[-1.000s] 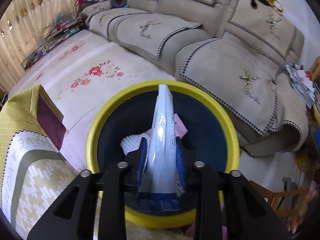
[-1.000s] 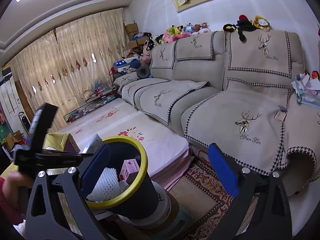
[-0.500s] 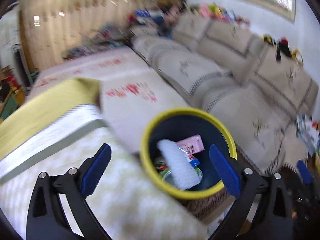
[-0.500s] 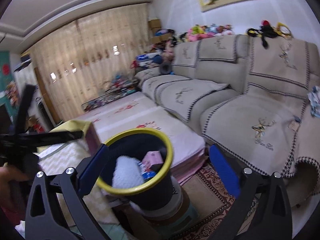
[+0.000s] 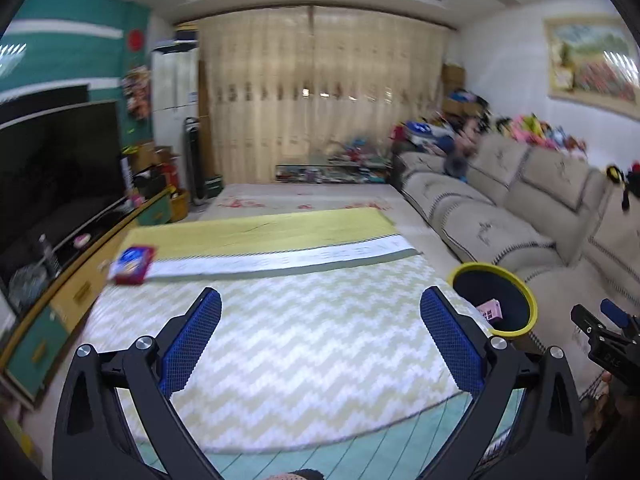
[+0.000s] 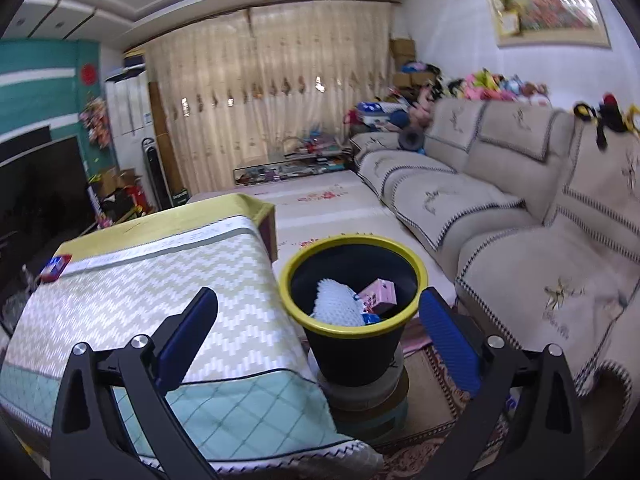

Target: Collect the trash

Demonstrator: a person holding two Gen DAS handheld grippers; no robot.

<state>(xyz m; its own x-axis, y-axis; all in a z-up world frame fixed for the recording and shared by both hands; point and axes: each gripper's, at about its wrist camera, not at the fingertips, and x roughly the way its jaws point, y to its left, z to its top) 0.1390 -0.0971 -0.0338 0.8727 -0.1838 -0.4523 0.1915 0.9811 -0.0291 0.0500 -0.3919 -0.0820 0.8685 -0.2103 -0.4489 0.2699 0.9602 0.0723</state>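
A black bin with a yellow rim (image 6: 353, 242) stands beside the table's right end; it also shows in the left wrist view (image 5: 494, 268). Inside lie a white foam net (image 6: 335, 307), a pink carton (image 6: 379, 295) and blue-white wrapping. A red and blue snack packet (image 5: 133, 264) lies at the table's far left edge, small in the right wrist view (image 6: 57, 267). My left gripper (image 5: 318, 340) is open and empty above the zigzag tablecloth (image 5: 304, 332). My right gripper (image 6: 320, 332) is open and empty, just in front of the bin.
A beige sofa (image 6: 500, 208) runs along the right. A TV (image 5: 52, 172) on a low cabinet stands at the left. A floral mat (image 6: 328, 204) covers the floor beyond the table. The bin rests on a round stand (image 6: 360, 396) over a patterned rug.
My left gripper opened and dropped the blue-white wrapper into the bin, then swung left over the table. My right gripper turned left, now facing the bin and table.
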